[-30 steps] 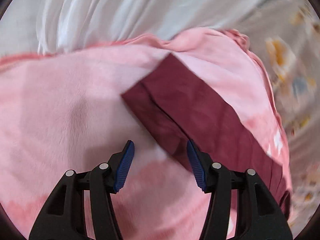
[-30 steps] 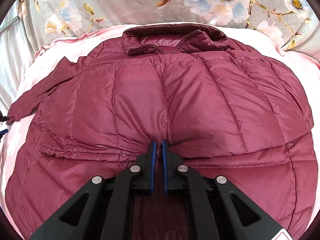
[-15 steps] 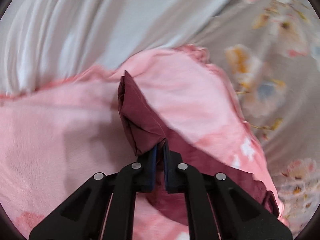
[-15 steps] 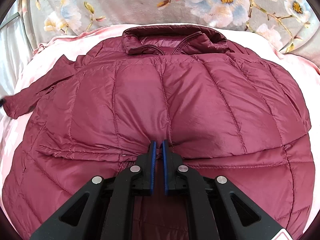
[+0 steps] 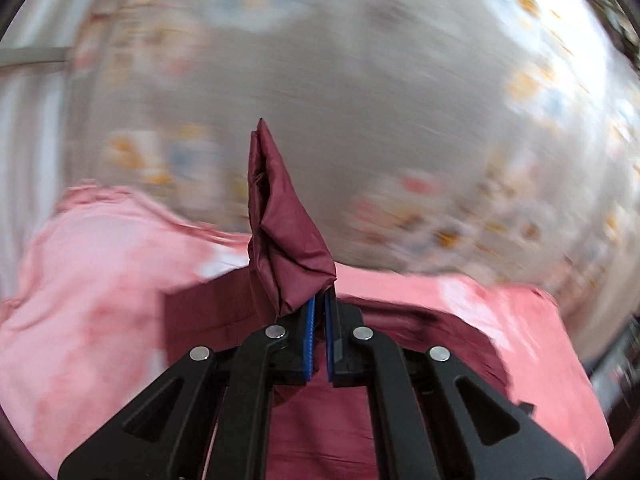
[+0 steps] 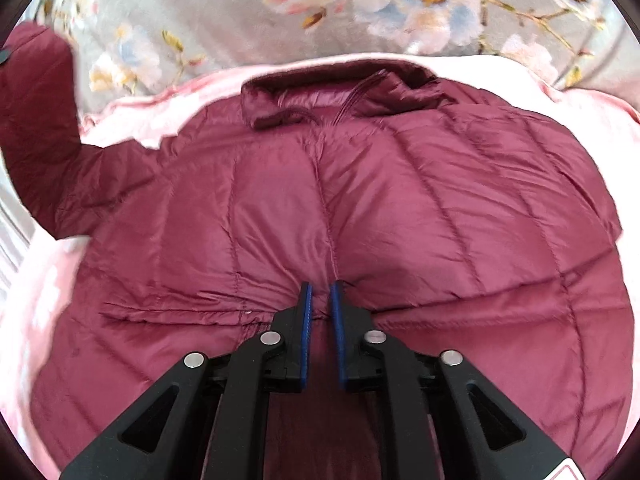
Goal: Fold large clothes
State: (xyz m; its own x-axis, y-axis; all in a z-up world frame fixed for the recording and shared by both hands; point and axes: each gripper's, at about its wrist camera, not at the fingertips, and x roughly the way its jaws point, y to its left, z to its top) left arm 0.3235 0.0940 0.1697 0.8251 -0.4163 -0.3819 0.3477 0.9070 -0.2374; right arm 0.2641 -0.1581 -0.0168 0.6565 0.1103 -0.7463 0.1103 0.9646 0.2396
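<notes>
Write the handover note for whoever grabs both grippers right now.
Left gripper: shut on the sleeve cuff, lifted off the pink blanket.
Right gripper: fingers slightly apart, at the centre seam of the maroon puffer jacket; grip unclear.
Jacket lies flat, collar away from you.
Done: sleeve picked up.
Left: lay it across the body, fold the other side, then fold in half.

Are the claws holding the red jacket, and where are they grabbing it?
The left claw pinches the jacket's sleeve near its cuff end, lifted up. The right claw rests slightly open on the jacket, gripping nothing.
</notes>
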